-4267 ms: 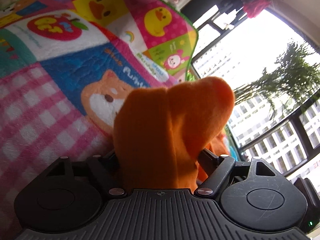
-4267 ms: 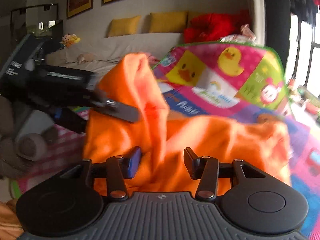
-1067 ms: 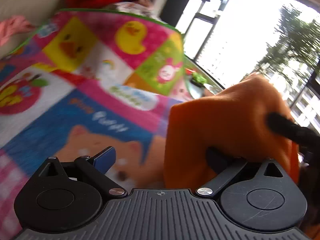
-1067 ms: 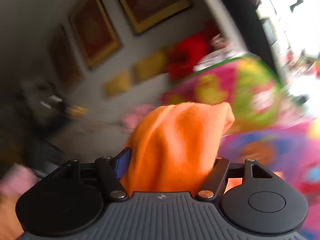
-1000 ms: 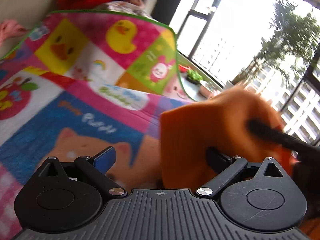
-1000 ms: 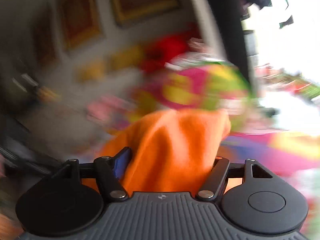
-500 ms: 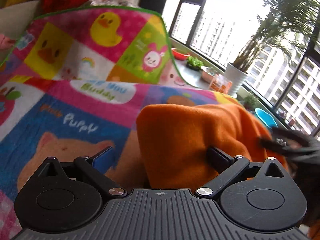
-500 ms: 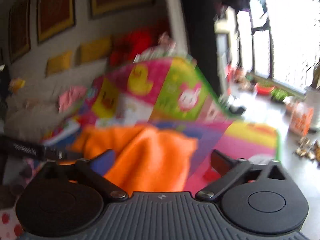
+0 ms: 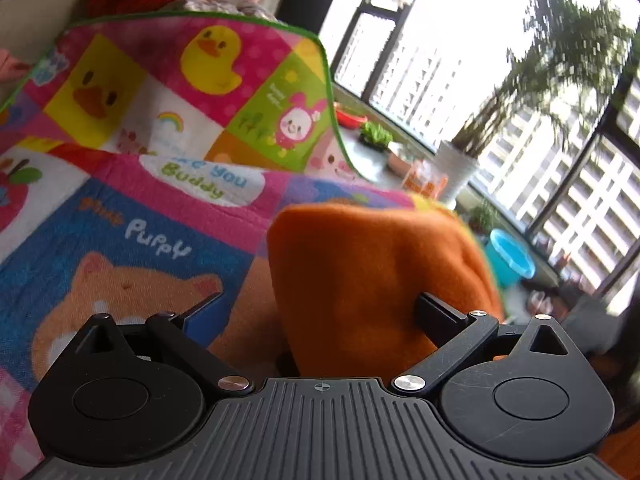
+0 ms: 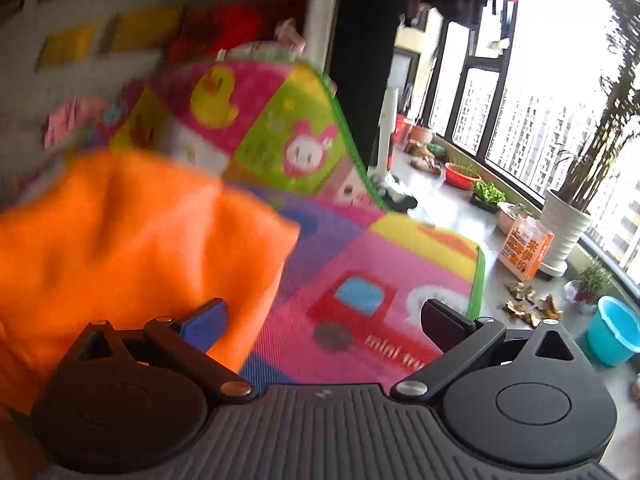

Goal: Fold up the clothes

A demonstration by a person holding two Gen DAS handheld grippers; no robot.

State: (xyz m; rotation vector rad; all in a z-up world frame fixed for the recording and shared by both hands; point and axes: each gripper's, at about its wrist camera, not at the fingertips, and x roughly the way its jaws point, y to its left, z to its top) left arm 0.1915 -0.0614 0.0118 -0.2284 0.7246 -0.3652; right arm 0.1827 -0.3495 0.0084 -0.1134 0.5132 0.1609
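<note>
Orange fleece garment [image 9: 372, 280] sits closest to us in both wrist views, bunched in a thick fold on the patchwork play mat [image 9: 160, 208].

Left tool [image 9: 316, 308]: jaws spread wide. We see the garment between them, up against the right finger [image 9: 438, 314]; the blue-padded left finger [image 9: 200, 310] stands clear of it. No pinch, so we read it as released. Below the left finger the mat shows the orange puppy panel.

Right tool [image 10: 324, 320]: jaws fully apart, nothing clamped. Garment [image 10: 132, 240] lies to the left in this view, its edge draped over the blue pad of the left finger [image 10: 204, 322]. Between the fingers we only see the mat [image 10: 360, 276], its red truck panel. Garment edge is motion-blurred here, so we can't tell whether cloth and pad actually touch.

Further out: the mat's far part rises, with duck and pink bunny squares and a green trim. Right of the mat, on the floor by the window: orange carton [image 10: 526, 250], white planter [image 10: 566, 220] with a tall plant, blue bucket [image 10: 616, 336], red basin [image 10: 462, 174] beside a tray of greens. Farthest out: yellow cushions [image 10: 148, 28] and something red against the wall, blurred; high-rise blocks outside the glazing.
</note>
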